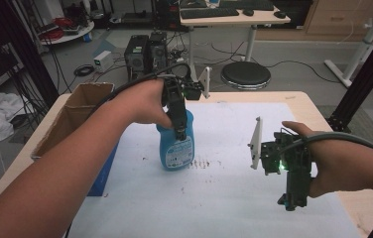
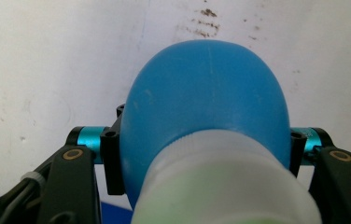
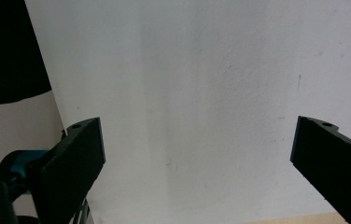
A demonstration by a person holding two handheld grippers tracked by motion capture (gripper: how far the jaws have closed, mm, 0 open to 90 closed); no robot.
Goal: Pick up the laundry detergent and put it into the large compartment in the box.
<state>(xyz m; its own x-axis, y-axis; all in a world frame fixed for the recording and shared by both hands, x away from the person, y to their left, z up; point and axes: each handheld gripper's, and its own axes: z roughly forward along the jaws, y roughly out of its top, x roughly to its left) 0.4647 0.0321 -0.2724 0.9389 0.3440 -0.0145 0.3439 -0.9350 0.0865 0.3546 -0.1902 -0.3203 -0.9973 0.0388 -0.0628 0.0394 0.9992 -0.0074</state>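
A blue plastic bottle (image 1: 177, 148) with a printed label stands upright on the white sheet (image 1: 224, 203), left of the table's middle. My left gripper (image 1: 179, 130) comes down on it from above and is shut on the bottle, one jaw pressed against each side. Seen in the left gripper view, the round blue body (image 2: 206, 93) sits between the jaws, and its pale cap (image 2: 220, 186) is close to the camera. My right gripper (image 1: 290, 198) hovers over the sheet at the front right. In the right gripper view it (image 3: 197, 154) is open, holding nothing.
An open cardboard box (image 1: 75, 114) stands at the table's left edge, with a blue object (image 1: 106, 168) against its near side. Brown stains (image 1: 202, 162) mark the sheet right of the bottle. A round stool (image 1: 245, 74) and computer towers (image 1: 145, 54) stand beyond the far edge.
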